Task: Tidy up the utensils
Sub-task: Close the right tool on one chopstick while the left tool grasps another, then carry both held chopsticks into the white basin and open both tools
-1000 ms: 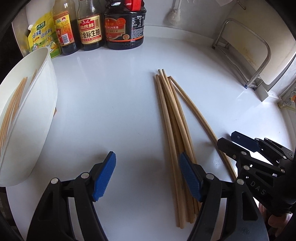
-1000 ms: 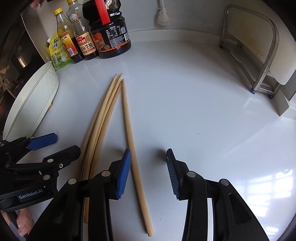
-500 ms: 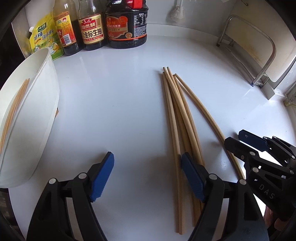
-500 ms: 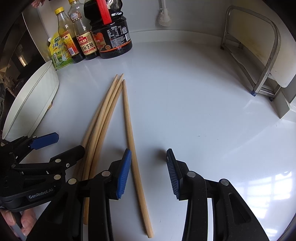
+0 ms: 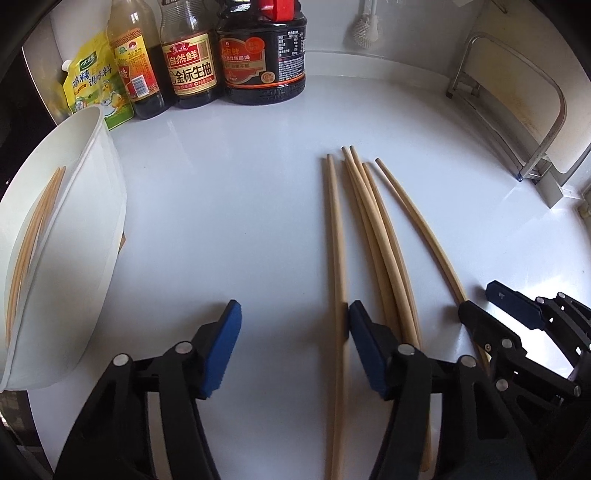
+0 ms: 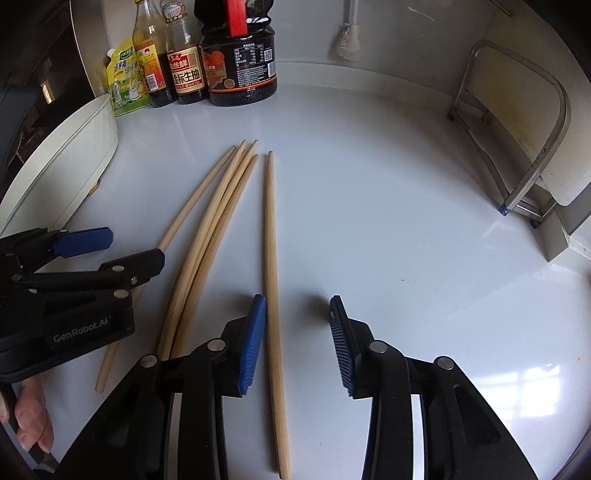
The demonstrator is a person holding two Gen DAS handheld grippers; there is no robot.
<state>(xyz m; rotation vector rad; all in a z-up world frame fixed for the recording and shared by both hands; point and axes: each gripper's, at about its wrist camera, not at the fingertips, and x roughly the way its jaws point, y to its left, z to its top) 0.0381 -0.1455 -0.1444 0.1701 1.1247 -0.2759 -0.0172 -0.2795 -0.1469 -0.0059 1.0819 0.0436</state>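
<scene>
Several wooden chopsticks lie on the white counter. One chopstick lies apart at the left of the bundle, between the jaws of my left gripper and against its right pad; those jaws are closing, with the left pad clear of it. In the right wrist view the rightmost chopstick lies between the closing jaws of my right gripper, close to the left pad, with the right pad well off. The bundle lies between the two grippers. A white container at left holds more chopsticks.
Sauce bottles and a yellow pouch stand along the back wall. A metal rack with a white board stands at the right. A brush hangs on the wall. A person's fingers grip the left tool's handle.
The left jaws have narrowed, and the leftmost chopstick now lies apart from the bundle, between them. The right jaws have narrowed a little around the rightmost chopstick.
</scene>
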